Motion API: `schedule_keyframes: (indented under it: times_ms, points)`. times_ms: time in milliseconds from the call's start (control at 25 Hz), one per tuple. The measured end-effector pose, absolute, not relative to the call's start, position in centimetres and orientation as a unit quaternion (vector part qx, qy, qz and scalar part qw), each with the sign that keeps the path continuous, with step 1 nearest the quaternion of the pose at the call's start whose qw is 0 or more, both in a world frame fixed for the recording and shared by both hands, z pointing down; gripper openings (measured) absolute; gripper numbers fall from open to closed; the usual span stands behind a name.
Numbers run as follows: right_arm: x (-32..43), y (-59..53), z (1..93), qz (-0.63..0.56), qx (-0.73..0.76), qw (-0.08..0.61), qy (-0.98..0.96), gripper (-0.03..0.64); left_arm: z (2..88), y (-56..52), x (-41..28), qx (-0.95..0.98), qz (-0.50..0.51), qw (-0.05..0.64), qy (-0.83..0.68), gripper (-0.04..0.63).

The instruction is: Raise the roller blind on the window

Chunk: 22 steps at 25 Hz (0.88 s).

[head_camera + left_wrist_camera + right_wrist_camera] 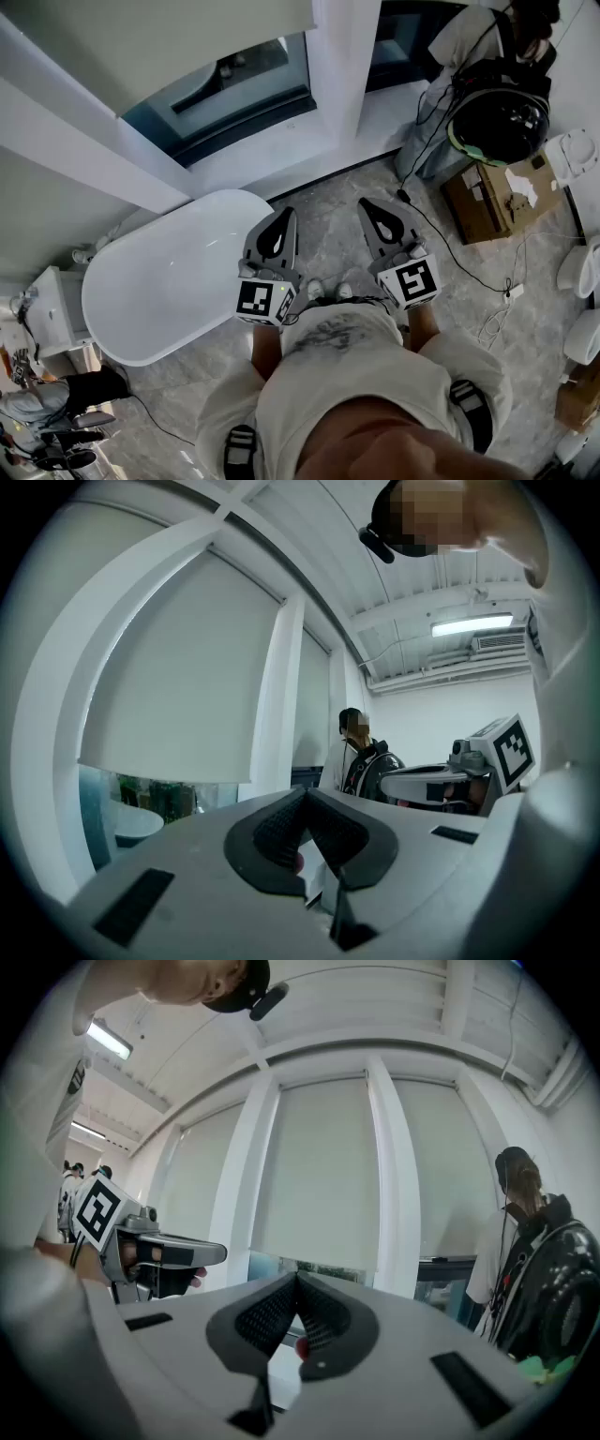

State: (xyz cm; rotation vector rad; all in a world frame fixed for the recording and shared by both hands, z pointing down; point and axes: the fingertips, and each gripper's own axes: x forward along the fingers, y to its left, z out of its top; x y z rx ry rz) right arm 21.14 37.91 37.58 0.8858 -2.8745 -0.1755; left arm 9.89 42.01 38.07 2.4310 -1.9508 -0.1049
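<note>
Left gripper [283, 215] and right gripper [368, 204] held side by side out front, both pinched shut on nothing, tips pointing toward the roller blind [314, 1176] straight ahead.

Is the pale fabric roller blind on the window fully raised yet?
No, the pale fabric roller blind hangs most of the way down, with only a low strip of glass bare beneath its bottom edge.

The roller blind [319, 1176] is matt cloth, the bathtub [169, 281] glossy white, the floor [328, 225] polished marbled stone.
</note>
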Motion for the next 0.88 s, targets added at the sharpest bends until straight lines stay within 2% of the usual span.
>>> schedule_keyframes:
  times_ms: [560, 880]
  points:
    - [24.6, 37.9, 37.8, -0.025, 0.307, 0.038, -0.951, 0.061, 38.4, 42.9, 13.5, 0.774, -0.029, 0.017, -0.633, 0.008]
    - [23.9, 36.9, 38.0, -0.032, 0.293, 0.041, -0.955, 0.061, 38.8, 41.3, 13.6, 0.776, -0.022, 0.020, -0.630, 0.008]
